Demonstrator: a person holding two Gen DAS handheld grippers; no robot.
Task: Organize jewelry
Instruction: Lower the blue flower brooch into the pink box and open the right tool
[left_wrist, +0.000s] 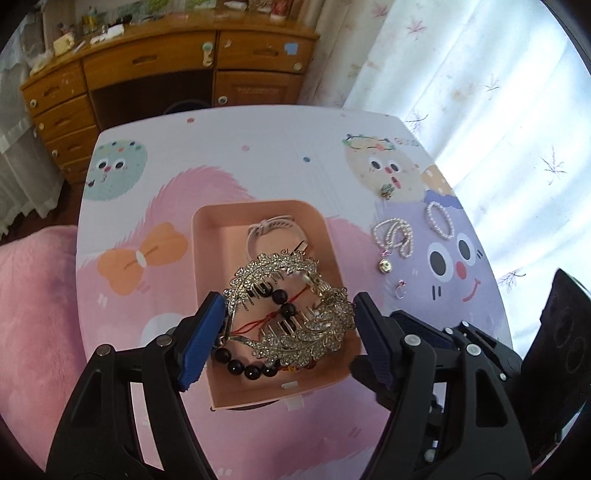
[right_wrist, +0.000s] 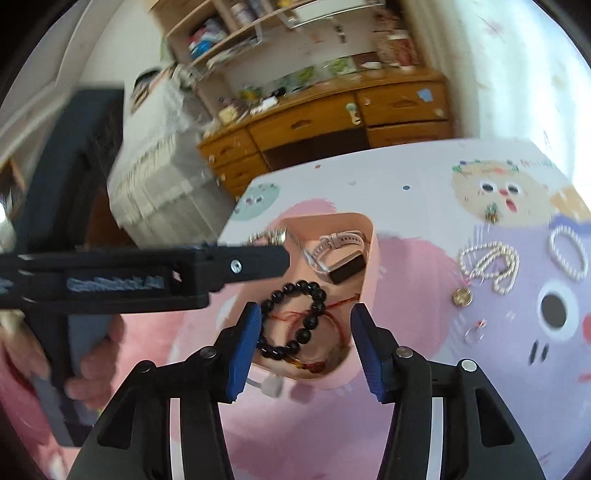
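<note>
left wrist view. left claw (left_wrist: 290, 314): holding a rhinestone hair clip (left_wrist: 291, 314), the two blue pads at either end of it, over the pink tray (left_wrist: 207, 236). the left pad touches the clip; whether the right pad presses it or stands just off cannot be told. inside the tray, under the clip: black bead bracelet (left_wrist: 251, 367) with red cord, and a pale watch (left_wrist: 269, 229) at the far end. to the right of the claw, loose on the table (left_wrist: 258, 147): pearl necklace (left_wrist: 393, 236), pearl bracelet (left_wrist: 439, 220), gold pendant (left_wrist: 384, 265), small earring (left_wrist: 400, 291), small charm (left_wrist: 386, 190). handling note: judged to be the drop-off step; lower the clip until it rests on the tray floor, then part the pads slowly so the comb teeth do not snag the red cord. pose: claw tilted down and forward, centred over the near half of the tray.

right wrist view. right claw (right_wrist: 303, 332): released, nothing between its pads, hovering over the near end of the tray (right_wrist: 369, 236). bead bracelet (right_wrist: 295, 317) lies just beyond the pads, watch (right_wrist: 341, 254) further on. left claw (right_wrist: 258, 258) crosses from the left, level, a glint of the clip at its tip. necklace (right_wrist: 491, 262) and pearl bracelet (right_wrist: 567, 254) are to the right, well apart. pose: pointed steeply down; view is blurred.
</note>
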